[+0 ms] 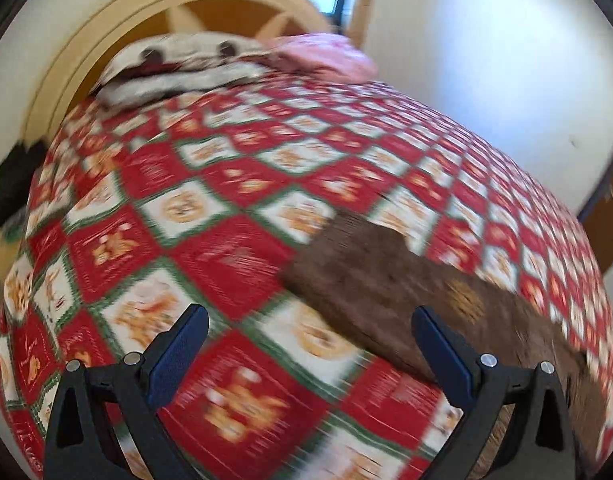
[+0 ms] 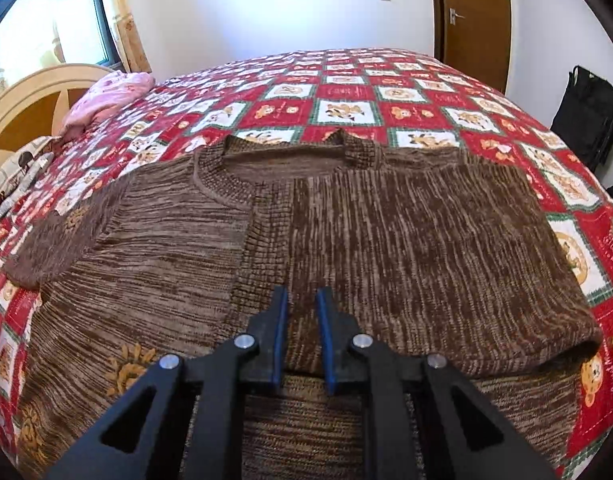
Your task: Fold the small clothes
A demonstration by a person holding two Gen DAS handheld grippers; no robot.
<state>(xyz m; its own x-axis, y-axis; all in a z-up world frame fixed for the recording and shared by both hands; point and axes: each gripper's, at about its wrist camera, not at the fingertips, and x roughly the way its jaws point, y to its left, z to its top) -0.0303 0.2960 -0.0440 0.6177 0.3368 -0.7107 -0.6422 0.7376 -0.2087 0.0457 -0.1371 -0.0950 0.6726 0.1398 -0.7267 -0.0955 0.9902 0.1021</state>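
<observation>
A brown knitted sweater (image 2: 346, 232) lies flat on the red patchwork bedspread (image 2: 346, 92), collar at the far side, its right part folded over the middle. My right gripper (image 2: 302, 296) hovers over its near middle, jaws a narrow gap apart with nothing between them. In the blurred left wrist view, my left gripper (image 1: 310, 316) is wide open and empty above the bedspread (image 1: 226, 256). One sleeve of the sweater (image 1: 386, 280) lies by its right finger (image 1: 438, 344).
A pink garment (image 2: 106, 96) and a grey-white patterned cloth (image 1: 174, 68) lie near the cream headboard (image 2: 30, 92). A black bag (image 2: 586, 116) stands by the wall beside a wooden door (image 2: 474, 20).
</observation>
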